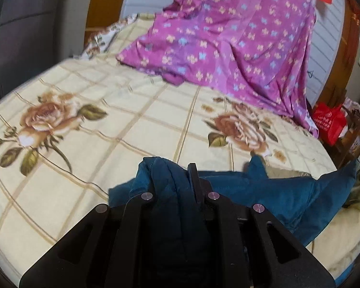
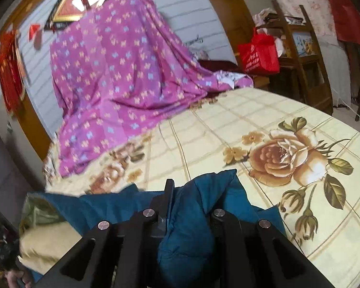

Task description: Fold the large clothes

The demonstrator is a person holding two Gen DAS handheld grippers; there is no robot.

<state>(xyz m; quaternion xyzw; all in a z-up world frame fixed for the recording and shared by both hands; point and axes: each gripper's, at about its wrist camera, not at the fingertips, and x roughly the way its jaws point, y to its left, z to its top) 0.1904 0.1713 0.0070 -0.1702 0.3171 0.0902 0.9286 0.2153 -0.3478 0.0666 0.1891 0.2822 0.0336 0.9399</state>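
Observation:
A dark blue quilted garment [image 1: 271,192] is stretched low over the near part of a bed with a cream rose-print sheet [image 1: 108,124]. My left gripper [image 1: 180,180] is shut on a bunched edge of it; only one black finger [image 1: 194,180] shows, the other is buried in the cloth. In the right wrist view the same blue garment [image 2: 199,211] bulges between the jaws of my right gripper [image 2: 180,201], which is shut on it, with one finger [image 2: 168,196] visible. The cloth runs off to the left from there [image 2: 88,206].
A purple butterfly-print quilt [image 1: 228,36] is heaped at the head of the bed against a white headboard [image 2: 187,7]. A red bag [image 2: 259,55] and wooden shelves [image 2: 307,55] stand beside the bed. Bare rose-print sheet [image 2: 228,132] lies between garment and quilt.

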